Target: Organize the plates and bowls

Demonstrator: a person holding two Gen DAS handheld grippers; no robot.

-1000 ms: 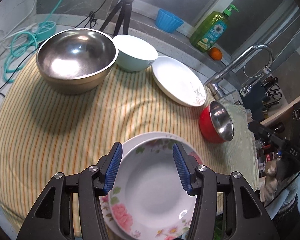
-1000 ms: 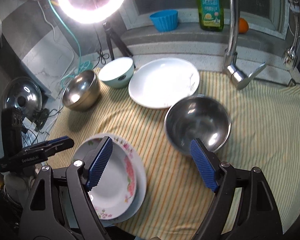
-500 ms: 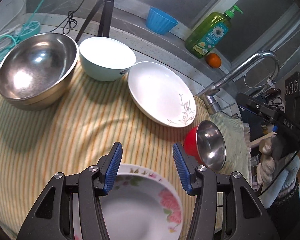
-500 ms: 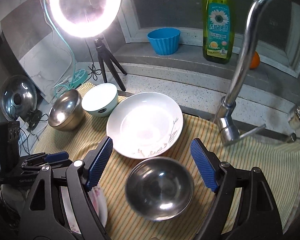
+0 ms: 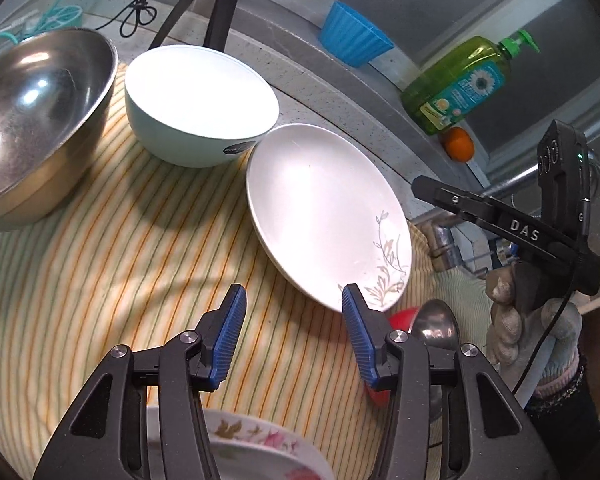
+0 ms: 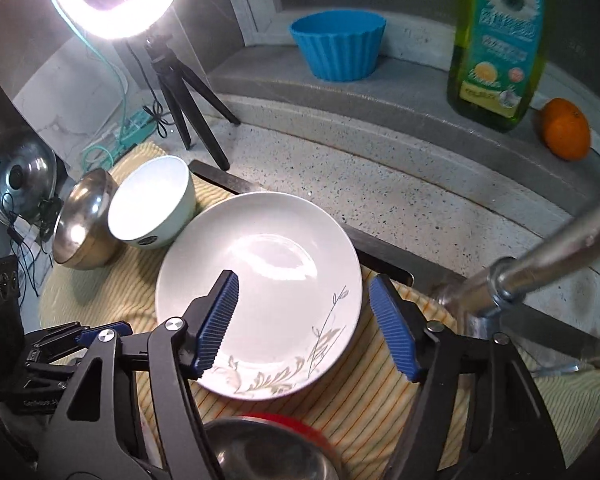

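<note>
Both claws nearer glossy round plate [image 6: 260, 280]

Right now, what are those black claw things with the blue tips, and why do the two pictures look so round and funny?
They are two hand-held grabbers, one in each of a person's hands. Each has a tiny camera looking out between its two blue-padded fingers, and the wide lens bends the picture round. One picture comes from the left gripper, the other from the right gripper. Both are open and hold nothing.

On the yellow striped cloth lie a white plate with a leaf pattern, a pale green bowl with a white inside, a big shiny steel bowl, a red bowl with a steel inside and a flowered plate. The right gripper hovers over the white plate. In the left picture you can see the gloved hand holding the other grabber.
</note>
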